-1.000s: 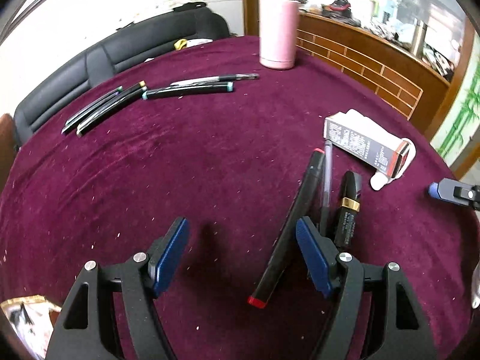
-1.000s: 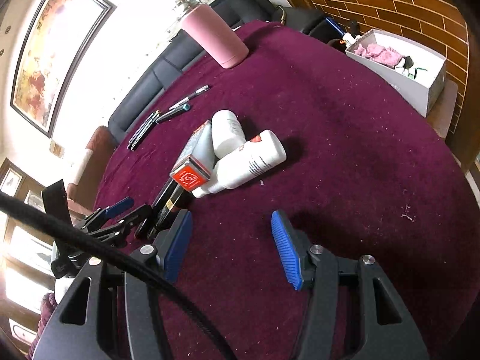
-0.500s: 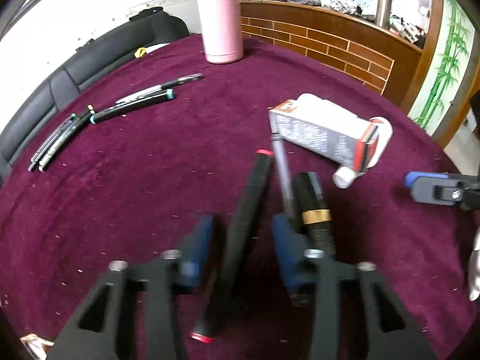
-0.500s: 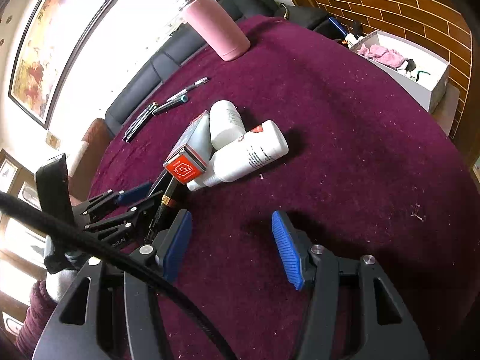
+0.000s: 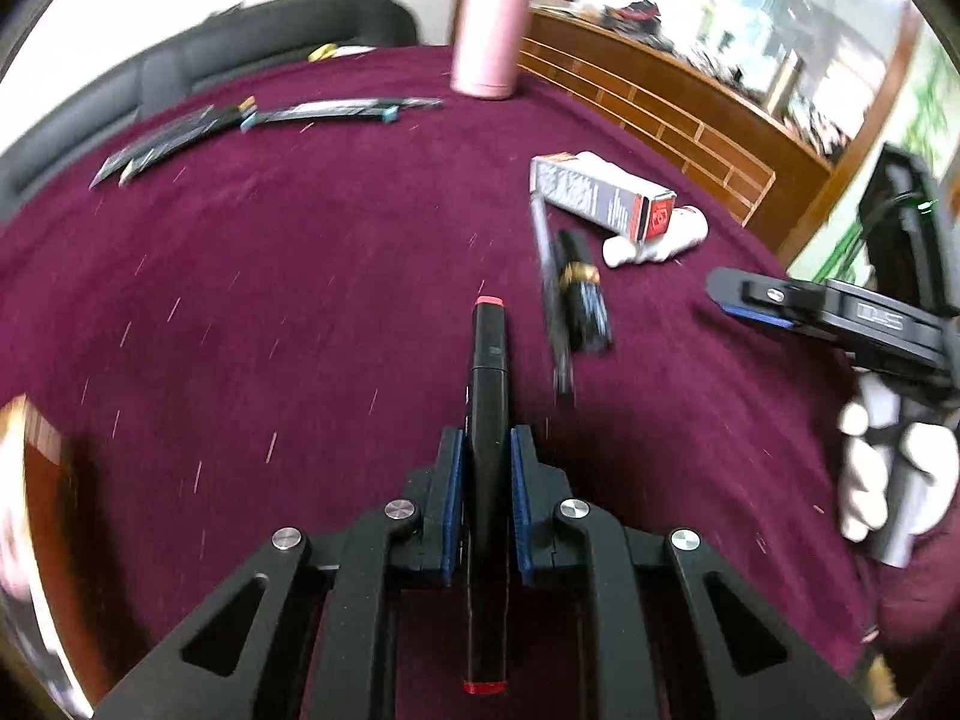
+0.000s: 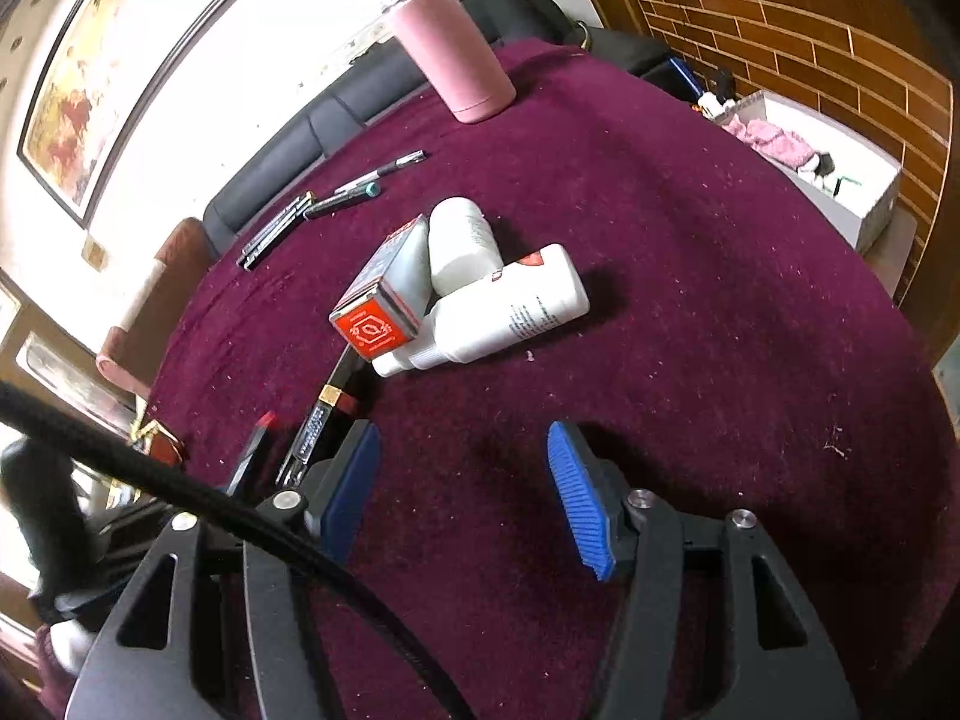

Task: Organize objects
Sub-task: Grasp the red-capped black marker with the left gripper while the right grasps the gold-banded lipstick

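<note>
My left gripper (image 5: 486,450) has its jaws closing on a black marker with red ends (image 5: 489,348), which runs lengthwise between the blue pads and sticks out past both ends. The pads press on its barrel. Just to its right a thin pen (image 5: 549,276) and a black tube with a gold band (image 5: 579,288) lie on the purple tablecloth. Beyond them are a grey carton with a red end (image 6: 384,294), a white bottle (image 6: 510,306) and a white jar (image 6: 462,234), touching each other. My right gripper (image 6: 459,450) hovers near them, its jaws opening with nothing between them.
A pink flask (image 6: 450,54) stands at the far side of the round table (image 6: 690,330). Several dark pens (image 5: 324,111) lie in a row at the far left. A white box with pink cloth (image 6: 840,180) sits beyond the table's right edge. A black sofa lies behind.
My left gripper moved over the marker and shut on it, and the marker now lies straight along the fingers. The right jaws widened slightly, and that gripper stayed in place.
</note>
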